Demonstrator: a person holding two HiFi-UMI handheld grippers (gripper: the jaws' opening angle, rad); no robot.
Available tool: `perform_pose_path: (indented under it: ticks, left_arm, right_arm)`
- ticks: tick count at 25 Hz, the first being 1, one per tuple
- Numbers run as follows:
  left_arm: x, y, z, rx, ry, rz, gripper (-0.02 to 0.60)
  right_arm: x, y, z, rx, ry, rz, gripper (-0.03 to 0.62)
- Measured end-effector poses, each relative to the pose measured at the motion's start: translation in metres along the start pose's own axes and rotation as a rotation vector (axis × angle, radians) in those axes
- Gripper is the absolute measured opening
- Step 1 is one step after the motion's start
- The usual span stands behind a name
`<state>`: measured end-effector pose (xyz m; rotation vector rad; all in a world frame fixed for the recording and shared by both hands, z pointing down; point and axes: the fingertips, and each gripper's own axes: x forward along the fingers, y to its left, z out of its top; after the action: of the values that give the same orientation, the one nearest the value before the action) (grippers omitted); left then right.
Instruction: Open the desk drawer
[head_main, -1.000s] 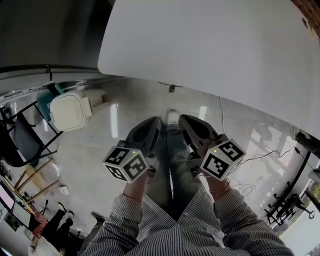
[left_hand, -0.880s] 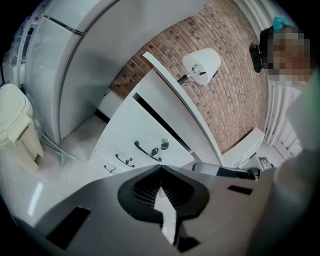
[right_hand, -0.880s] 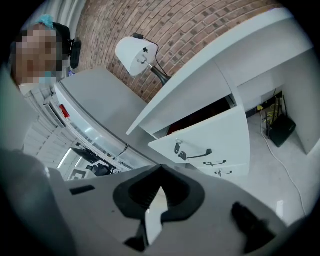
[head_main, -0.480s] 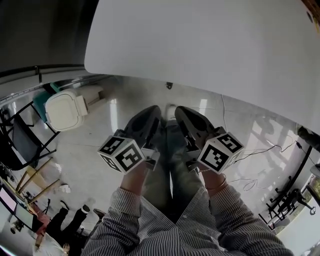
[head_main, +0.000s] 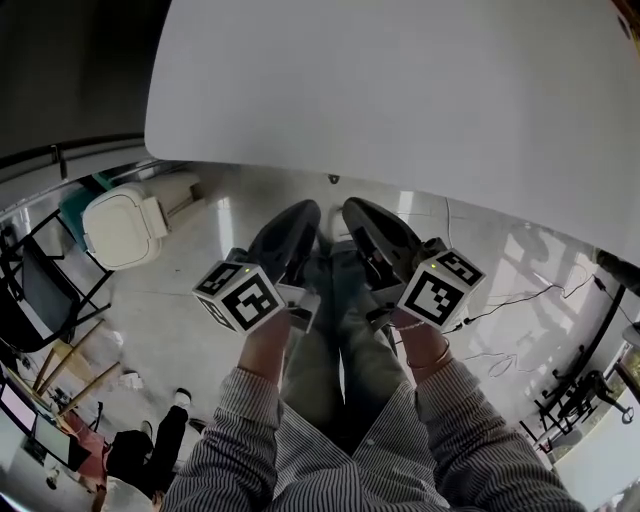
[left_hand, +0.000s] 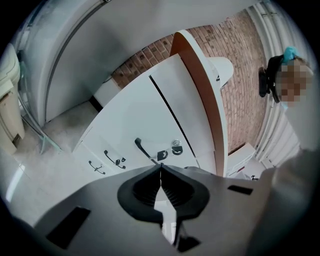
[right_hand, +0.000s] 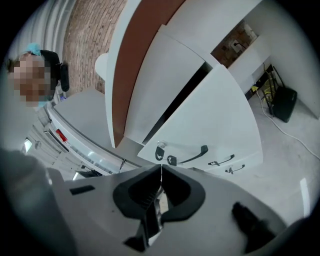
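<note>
Under the white desk top stands a white drawer unit with three black handles. The top handle lies just beyond my left gripper, beside a lock with a key. From the other side the same top handle shows just past my right gripper. Both grippers are shut and hold nothing, a short way from the drawer front. In the head view the left gripper and right gripper point side by side under the desk edge, which hides the drawers.
A white lidded bin and a black folding chair stand on the floor to the left. Cables trail over the floor at right. A person stands by the brick wall behind the desk.
Both grippers have sunk lower in front of the desk and rolled a little, still side by side and shut. The desk top now fills more of the head view.
</note>
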<state>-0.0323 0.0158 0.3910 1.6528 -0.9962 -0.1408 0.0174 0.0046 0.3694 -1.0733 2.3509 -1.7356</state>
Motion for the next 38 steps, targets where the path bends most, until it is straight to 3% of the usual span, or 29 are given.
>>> perform_pose_path:
  ticks: [6, 16, 19, 27, 30, 33, 38]
  left_arm:
    - [0.011, 0.015, 0.000, -0.002, 0.013, 0.006, 0.012]
    - [0.023, 0.023, 0.009, -0.016, -0.019, 0.006, 0.014]
    - [0.022, 0.024, 0.009, -0.002, -0.018, 0.004, 0.014]
    - [0.025, 0.025, 0.013, 0.009, -0.029, -0.006, 0.015]
    - [0.028, 0.025, 0.013, -0.012, -0.032, -0.023, 0.023]
    - [0.035, 0.029, 0.017, -0.051, -0.038, -0.038, 0.072]
    - [0.038, 0.037, 0.024, -0.101, -0.077, -0.042, 0.078]
  right_arm:
    - [0.009, -0.012, 0.000, 0.059, -0.038, 0.024, 0.018]
    - [0.009, -0.044, 0.011, 0.198, -0.113, -0.012, 0.020]
    - [0.010, -0.045, 0.011, 0.240, -0.132, 0.001, 0.091]
    - [0.013, -0.055, 0.008, 0.300, -0.155, 0.001, 0.127]
    - [0.016, -0.059, 0.009, 0.329, -0.170, 0.007, 0.140]
    - [0.024, -0.063, 0.012, 0.333, -0.166, 0.013, 0.144]
    - [0.032, -0.066, 0.008, 0.352, -0.158, 0.027, 0.144]
